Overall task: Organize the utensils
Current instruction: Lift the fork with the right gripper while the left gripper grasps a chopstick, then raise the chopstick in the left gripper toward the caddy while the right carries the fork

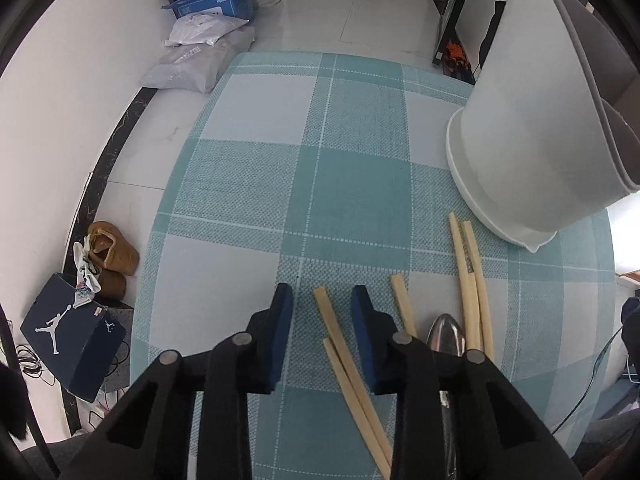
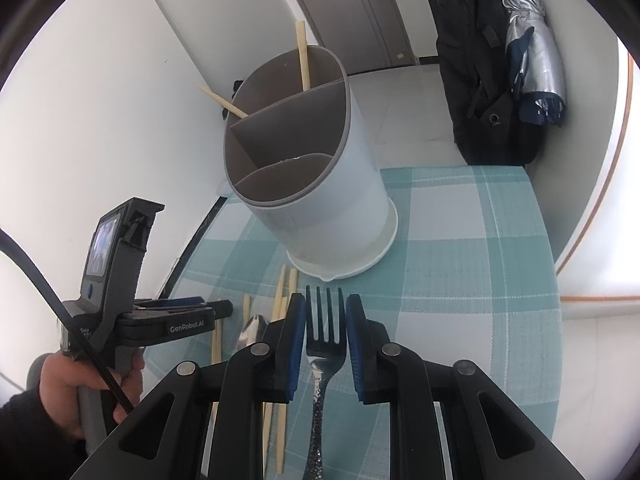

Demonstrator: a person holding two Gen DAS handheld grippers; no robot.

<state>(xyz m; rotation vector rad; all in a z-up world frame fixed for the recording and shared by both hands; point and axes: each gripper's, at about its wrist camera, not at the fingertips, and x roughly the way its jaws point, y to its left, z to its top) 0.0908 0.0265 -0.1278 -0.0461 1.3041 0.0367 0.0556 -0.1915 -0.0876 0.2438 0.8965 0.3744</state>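
Observation:
My left gripper (image 1: 322, 322) points down at the teal checked tablecloth (image 1: 320, 168), its jaws open. A pair of pale chopsticks (image 1: 348, 364) lies on the cloth between the blue pads, close to the right one, and the pads do not press on it. Another chopstick (image 1: 403, 304), a metal spoon (image 1: 446, 336) and two more chopsticks (image 1: 472, 280) lie to the right. My right gripper (image 2: 325, 330) is shut on the head of a metal fork (image 2: 325, 320), tines pointing away. Beyond stands the white utensil holder (image 2: 332, 208) with three compartments, two chopsticks (image 2: 303, 60) in the far one.
The left gripper (image 2: 222, 308), held by a hand (image 2: 76, 384), shows at the left of the right wrist view. On the floor are a dark shoe box (image 1: 72, 344), brown shoes (image 1: 114, 256) and parcels (image 1: 200, 60). A black bag (image 2: 480, 80) and a folded umbrella (image 2: 532, 60) hang behind the table.

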